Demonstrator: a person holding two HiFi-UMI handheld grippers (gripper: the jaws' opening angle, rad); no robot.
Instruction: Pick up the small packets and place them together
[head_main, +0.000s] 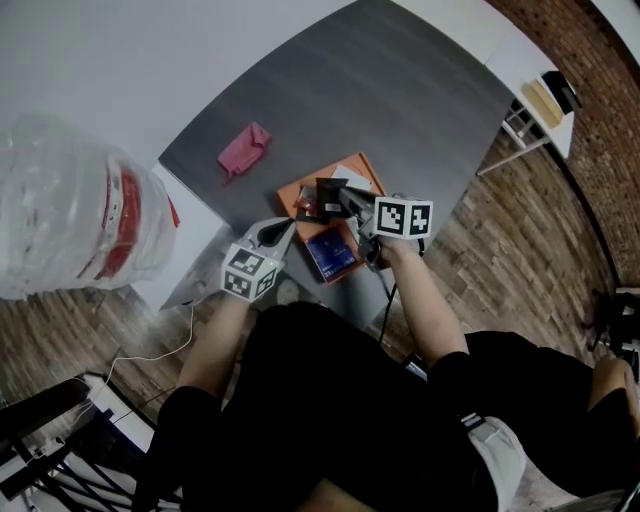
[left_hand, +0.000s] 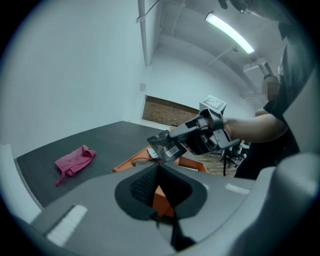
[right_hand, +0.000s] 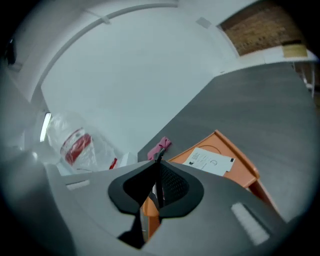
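Here, the grey table (head_main: 400, 110) takes the middle of the head view, and a wooden floor is around it. A plastic bag (head_main: 70, 215) with red print stands at the left, beside the table's corner. An orange tray (right_hand: 222, 141) lies on the near part of the table, in front of the person.

The right gripper (head_main: 348, 200) reaches over the tray from the right. Its jaws stand only narrowly apart and pinch a dark packet (left_hand: 165, 146) by one edge. This packet is thin and flat, with a barcode on the side that faces the left gripper, and it hangs in the air above the tray, not touching it.

The left gripper (head_main: 283, 229) is at the tray's near left corner. Its jaws are pressed together and nothing is between them.

A blue packet (head_main: 333, 250) lies flat on the near end of the tray, between the two grippers. A pink cloth (head_main: 244, 150) lies crumpled on the table, well apart from the tray, to its far left. A white paper (right_hand: 210, 161) with small print lies flat on the far end of the tray.
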